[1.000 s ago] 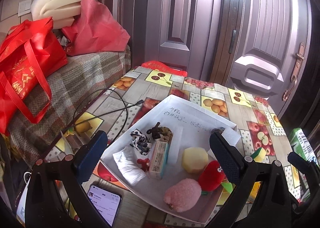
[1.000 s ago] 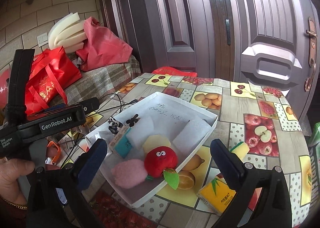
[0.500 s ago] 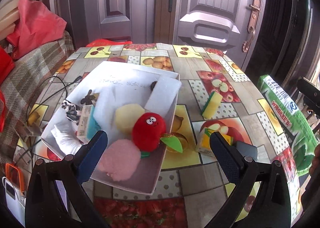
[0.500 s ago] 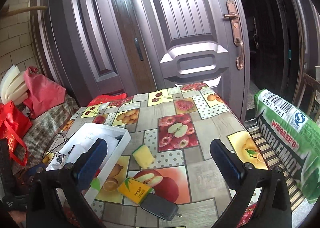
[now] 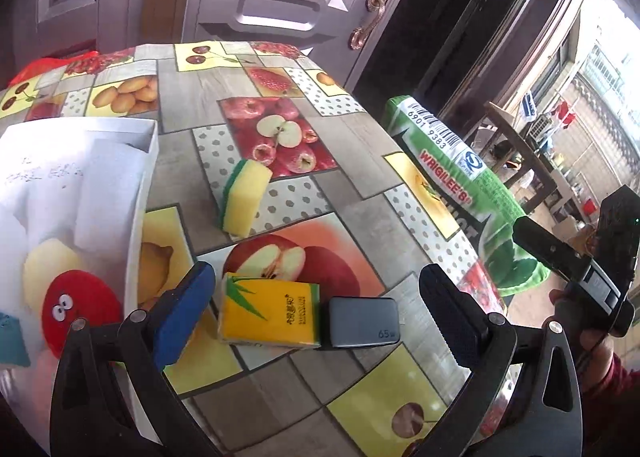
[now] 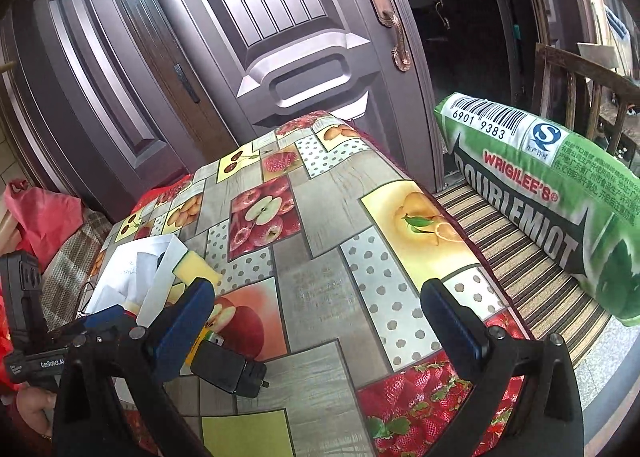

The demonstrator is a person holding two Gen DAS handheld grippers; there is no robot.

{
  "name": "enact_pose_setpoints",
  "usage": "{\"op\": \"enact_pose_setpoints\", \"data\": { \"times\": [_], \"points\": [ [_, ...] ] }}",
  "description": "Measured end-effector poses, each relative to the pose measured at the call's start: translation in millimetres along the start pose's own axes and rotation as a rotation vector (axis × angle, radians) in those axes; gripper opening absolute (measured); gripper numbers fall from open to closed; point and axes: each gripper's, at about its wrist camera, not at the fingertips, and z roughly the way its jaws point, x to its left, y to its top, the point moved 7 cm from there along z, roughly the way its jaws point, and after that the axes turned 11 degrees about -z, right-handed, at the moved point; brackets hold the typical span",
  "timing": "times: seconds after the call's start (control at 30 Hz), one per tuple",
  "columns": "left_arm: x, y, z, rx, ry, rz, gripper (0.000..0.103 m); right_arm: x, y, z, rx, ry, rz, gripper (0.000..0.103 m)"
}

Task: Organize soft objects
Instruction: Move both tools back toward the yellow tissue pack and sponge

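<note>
Left gripper (image 5: 316,303) held low, both fingers spread wide apart, nothing between them. Right gripper (image 6: 318,311) likewise spread wide and empty. A hand (image 5: 576,321) grips the right gripper's handle.

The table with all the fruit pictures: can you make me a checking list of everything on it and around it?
Surface: fruit-print tablecloth, flat.
Job's things: yellow-green sponge and yellow tissue pack lie outside the white box; red plush inside it.
Clutter: grey charger beside the tissue pack.
Grippers: left hand-held gripper open, empty; right hand-held gripper open, empty.
Cables: nothing seen.
Surroundings: door, green pillow.
</note>
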Motion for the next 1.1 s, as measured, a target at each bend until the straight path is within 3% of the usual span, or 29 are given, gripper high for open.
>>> {"op": "enact_pose_setpoints", "data": {
  "times": [0.27,0.37,0.57,0.77,0.93,1.1],
  "points": [
    [-16.9,2.6,64.2,0.114,0.046,0.113,0.102,-30.9,-7.3,-0.5,0.025,-0.035,0.059,0.103],
    [-9.6,-9.2,79.1,0.196,0.058,0.121,0.102,-31.0,-8.2,3.0,0.040,-0.022,0.064,0.103],
    [4.8,-36.3,71.2,0.276,0.032,0.101,0.102,-15.7,-7.9,7.1,0.053,0.018,0.040,0.103],
    [4.2,-84.7,34.6,0.295,0.006,0.123,0.102,0.1,-3.4,7.1,0.048,0.062,0.013,0.103],
    [10.2,-98.7,3.9,0.211,0.091,0.176,0.102,8.9,-1.9,8.2,0.046,0.078,-0.004,0.103],
    [10.4,-104.0,8.0,0.191,0.188,0.223,0.101,27.9,8.7,20.6,0.042,0.097,-0.063,0.103]
  ]
}}
